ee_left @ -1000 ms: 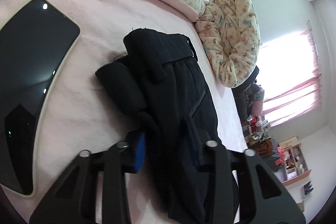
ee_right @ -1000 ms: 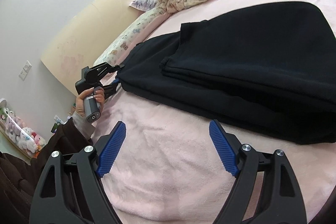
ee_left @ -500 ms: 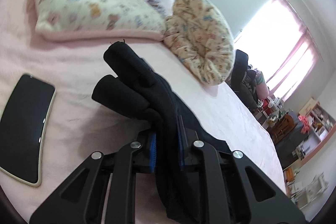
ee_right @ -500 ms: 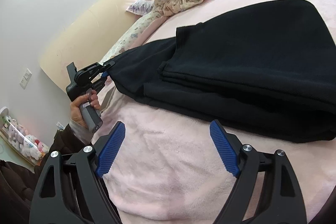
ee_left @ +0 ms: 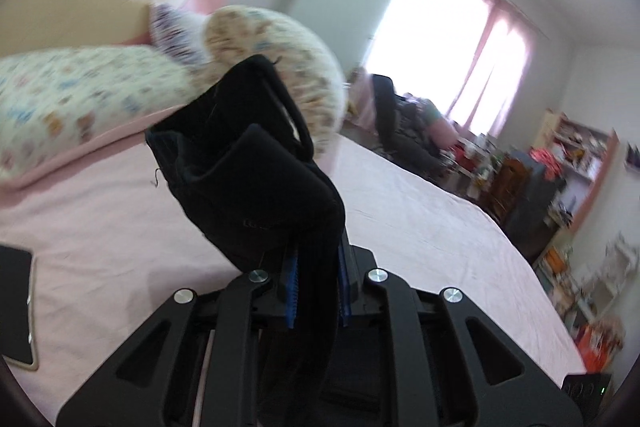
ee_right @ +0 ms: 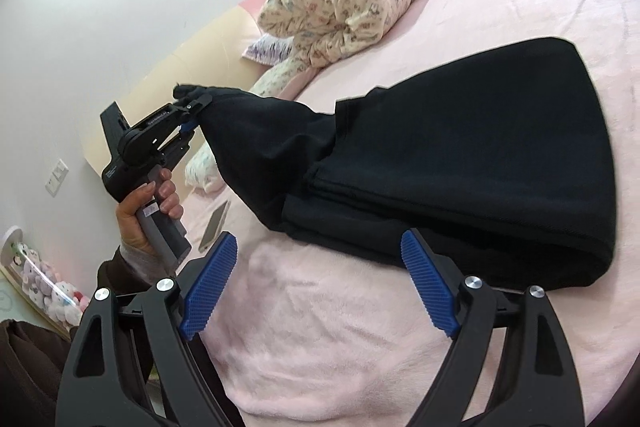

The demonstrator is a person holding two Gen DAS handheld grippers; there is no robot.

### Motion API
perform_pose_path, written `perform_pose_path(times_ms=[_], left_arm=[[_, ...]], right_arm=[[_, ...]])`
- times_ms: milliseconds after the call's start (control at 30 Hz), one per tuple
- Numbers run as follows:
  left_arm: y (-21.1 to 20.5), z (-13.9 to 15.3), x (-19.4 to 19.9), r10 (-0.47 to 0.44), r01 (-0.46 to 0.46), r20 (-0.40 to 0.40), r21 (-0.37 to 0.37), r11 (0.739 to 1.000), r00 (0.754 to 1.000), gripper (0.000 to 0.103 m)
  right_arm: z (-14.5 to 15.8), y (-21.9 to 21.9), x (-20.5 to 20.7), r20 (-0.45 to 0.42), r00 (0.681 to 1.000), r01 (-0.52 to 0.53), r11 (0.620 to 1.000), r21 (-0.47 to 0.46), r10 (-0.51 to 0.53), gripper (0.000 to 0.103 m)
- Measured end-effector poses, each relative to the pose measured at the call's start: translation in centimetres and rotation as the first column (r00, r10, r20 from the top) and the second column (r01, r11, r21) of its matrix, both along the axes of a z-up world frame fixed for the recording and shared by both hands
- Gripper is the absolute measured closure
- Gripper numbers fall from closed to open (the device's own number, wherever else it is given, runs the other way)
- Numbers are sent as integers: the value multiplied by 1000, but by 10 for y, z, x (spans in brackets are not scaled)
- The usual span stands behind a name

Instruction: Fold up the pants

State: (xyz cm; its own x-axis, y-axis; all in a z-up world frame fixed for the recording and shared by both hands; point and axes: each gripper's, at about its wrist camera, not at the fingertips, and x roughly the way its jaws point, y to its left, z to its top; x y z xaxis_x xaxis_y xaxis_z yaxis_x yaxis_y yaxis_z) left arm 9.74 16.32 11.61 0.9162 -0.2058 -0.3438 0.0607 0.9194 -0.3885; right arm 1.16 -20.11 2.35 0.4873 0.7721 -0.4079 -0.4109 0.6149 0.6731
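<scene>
Here, at the left of the right wrist view, the left gripper (ee_right: 192,117), held in a person's hand (ee_right: 146,205), is clamped tight on one end of the black knit pants (ee_right: 460,163), holding that end up off the pink fleecy bedspread (ee_right: 320,327). The folded bulk lies on the bed. Right of this, the right gripper (ee_right: 318,283) gapes wide, empty, just before the pants' near edge.

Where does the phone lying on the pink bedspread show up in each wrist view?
Left wrist view: the phone lies at the far left edge, screen dark, partly cut off.
Right wrist view: the phone is at lower left, beside the raised end of the black pants, under the left hand-held gripper.
Shared landmark: the floral pillow.
</scene>
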Motion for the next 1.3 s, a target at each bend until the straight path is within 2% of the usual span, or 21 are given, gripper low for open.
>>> perform_pose_path(times_ms=[167, 233, 333, 433, 567, 600, 633, 667, 733, 900, 933, 967, 1033, 1067, 1100, 1200, 1233, 1267, 1300], left_arm=[[-68, 14, -2, -142, 138, 30, 102, 985, 989, 88], [-98, 13, -7, -202, 195, 32, 149, 969, 979, 88], [-150, 3, -13, -305, 296, 10, 207, 932, 952, 88], [-196, -16, -15, -380, 376, -37, 255, 891, 924, 89], [-247, -62, -2, -461, 502, -204, 251, 828, 864, 90], [-259, -76, -2, -463, 516, -237, 271, 813, 854, 90], [-263, -82, -2, -460, 513, -234, 292, 807, 857, 91], [-268, -87, -5, -454, 506, -227, 312, 804, 862, 91], [-263, -90, -4, -450, 499, -222, 287, 818, 865, 91], [-252, -78, -9, -445, 480, -181, 285, 830, 877, 91], [-248, -75, -12, -460, 486, -157, 261, 834, 874, 93], [-249, -70, -19, -471, 491, -139, 251, 834, 871, 95], [-256, -64, -29, -477, 488, -112, 284, 825, 872, 95], [-259, -67, -31, -484, 496, -119, 306, 813, 867, 96], [-260, -70, -31, -481, 497, -132, 308, 811, 867, 96], [-253, -74, -26, -467, 494, -160, 257, 831, 869, 95], [-252, -73, -28, -473, 502, -169, 249, 828, 864, 92], [-253, -72, -31, -477, 509, -181, 244, 826, 860, 84], [-253, -71, -34, -499, 534, -194, 230, 814, 845, 71]], right_arm=[[11, -22, -3, 23, 997, 78, 996, 37, -79, 17], [18, -35, -4, 37, 991, 123, 991, 53, -125, 17], [27, -62, -7, 47, 975, 212, 973, 89, -217, 17], [34, -90, -11, 49, 941, 328, 940, 93, -333, 14], [39, -125, -17, 23, 885, 461, 882, 97, -466, 13], [38, -132, -19, 13, 873, 485, 869, 100, -488, 13], [38, -135, -19, 7, 866, 497, 862, 100, -500, 13], [38, -138, -20, 0, 860, 507, 856, 102, -510, 13], [38, -140, -21, -2, 855, 516, 850, 105, -519, 13], [36, -144, -19, -10, 847, 530, 842, 100, -532, 13], [35, -145, -19, -11, 845, 534, 840, 101, -535, 13], [36, -147, -19, -13, 841, 539, 836, 102, -540, 13], [34, -150, -19, -16, 834, 550, 829, 105, -551, 13], [33, -151, -19, -19, 832, 554, 826, 106, -555, 13], [32, -152, -17, -24, 831, 555, 825, 106, -556, 13], [30, -150, -15, -45, 838, 546, 832, 100, -545, 12], [30, -148, -14, -49, 842, 539, 837, 97, -537, 11], [29, -148, -14, -53, 845, 535, 839, 98, -532, 9], [28, -148, -12, -62, 849, 528, 842, 107, -524, 9]])
